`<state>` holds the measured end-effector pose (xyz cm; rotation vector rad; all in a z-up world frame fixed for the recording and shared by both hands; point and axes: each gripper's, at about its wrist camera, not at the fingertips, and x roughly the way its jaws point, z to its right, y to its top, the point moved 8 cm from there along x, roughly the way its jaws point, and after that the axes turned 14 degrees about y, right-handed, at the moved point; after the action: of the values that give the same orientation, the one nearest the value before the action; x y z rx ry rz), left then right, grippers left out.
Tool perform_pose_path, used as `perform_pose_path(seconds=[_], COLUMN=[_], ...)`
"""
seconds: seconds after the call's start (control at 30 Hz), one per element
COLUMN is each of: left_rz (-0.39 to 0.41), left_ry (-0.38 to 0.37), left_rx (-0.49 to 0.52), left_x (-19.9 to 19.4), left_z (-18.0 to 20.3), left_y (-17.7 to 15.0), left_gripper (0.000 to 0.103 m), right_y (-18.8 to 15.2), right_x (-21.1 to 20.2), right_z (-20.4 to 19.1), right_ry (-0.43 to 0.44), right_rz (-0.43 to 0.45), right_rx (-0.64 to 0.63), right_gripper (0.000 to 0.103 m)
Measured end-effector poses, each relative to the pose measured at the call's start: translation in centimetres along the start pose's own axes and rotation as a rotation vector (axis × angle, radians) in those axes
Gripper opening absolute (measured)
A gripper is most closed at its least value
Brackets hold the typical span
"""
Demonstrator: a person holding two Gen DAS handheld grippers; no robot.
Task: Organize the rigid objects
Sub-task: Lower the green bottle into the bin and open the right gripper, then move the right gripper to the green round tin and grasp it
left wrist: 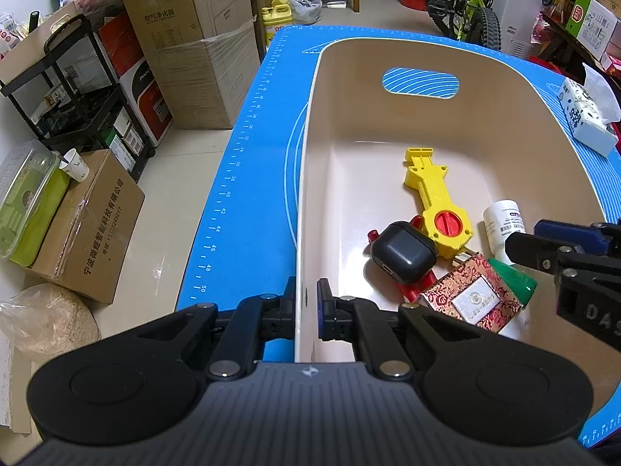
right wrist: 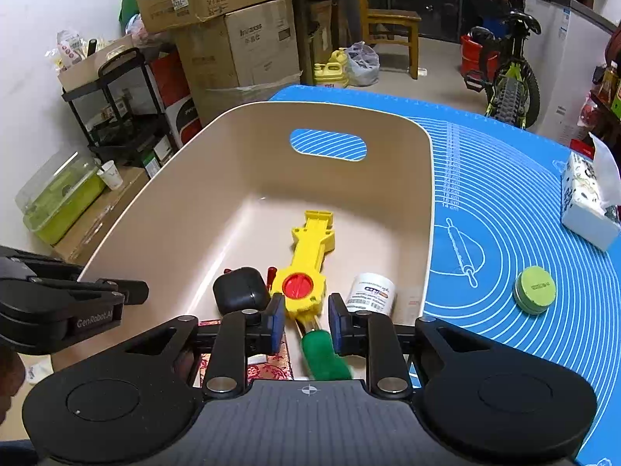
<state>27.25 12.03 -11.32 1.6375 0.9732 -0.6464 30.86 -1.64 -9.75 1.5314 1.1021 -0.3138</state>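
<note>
A beige bin (left wrist: 310, 155) (right wrist: 174, 194) stands on the blue mat (left wrist: 252, 194). My left gripper (left wrist: 306, 303) is shut on the bin's near wall, one finger on each side. Inside lie a yellow toy with a red dial (left wrist: 431, 194) (right wrist: 310, 248), a black case (left wrist: 401, 252) (right wrist: 240, 291), a white bottle (left wrist: 502, 221) (right wrist: 370, 291), a patterned box (left wrist: 473, 299) and a green-handled tool (left wrist: 516, 279) (right wrist: 322, 353). My right gripper (right wrist: 306, 322) hangs open over the bin's near end. The blurred green handle sits between its fingers, loose, resting by the box.
A green round tin (right wrist: 535, 289) and a tissue pack (right wrist: 590, 202) lie on the mat right of the bin. Cardboard boxes (left wrist: 194, 58), a black cart (left wrist: 77, 97) and a bicycle (right wrist: 508, 77) stand on the floor beyond the table's edges.
</note>
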Motion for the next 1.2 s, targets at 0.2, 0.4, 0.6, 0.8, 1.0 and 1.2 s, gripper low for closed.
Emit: perform_pose_path(seconds=[0.2, 0.4, 0.6, 0.8, 1.0, 1.2], left_rz=[0.0, 0.0, -0.001, 0.0, 0.0, 0.0], left_ry=[0.0, 0.0, 0.007, 0.016, 0.018, 0.02], left_rx=[0.0, 0.0, 0.002, 0.007, 0.009, 0.011], left_x=[0.0, 0.0, 0.1, -0.1, -0.1, -0.1], left_z=[0.0, 0.0, -0.3, 0.0, 0.0, -0.1], left_y=[0.0, 0.0, -0.1, -0.1, -0.1, -0.1], left_gripper=[0.009, 0.009, 0.009, 0.01, 0.01, 0.01], right_y=[1.4, 3.3, 3.2, 1.3, -0.9, -2.0], right_x=[-2.3, -5.3, -5.8, -4.2, -1.6, -0.2], right_z=[1.1, 4.8, 10.4, 15.7, 20.2, 21.8], right_ry=[0.006, -0.053, -0.115, -0.21, -0.278, -0.314], right_rz=[0.077, 0.173, 0.187, 0.151, 0.061, 0.033], right_rx=[0.018, 0.058, 0.159, 0.227, 0.301, 0.326], right_gripper=[0.054, 0.058, 0.058, 0.063, 0.064, 0.064])
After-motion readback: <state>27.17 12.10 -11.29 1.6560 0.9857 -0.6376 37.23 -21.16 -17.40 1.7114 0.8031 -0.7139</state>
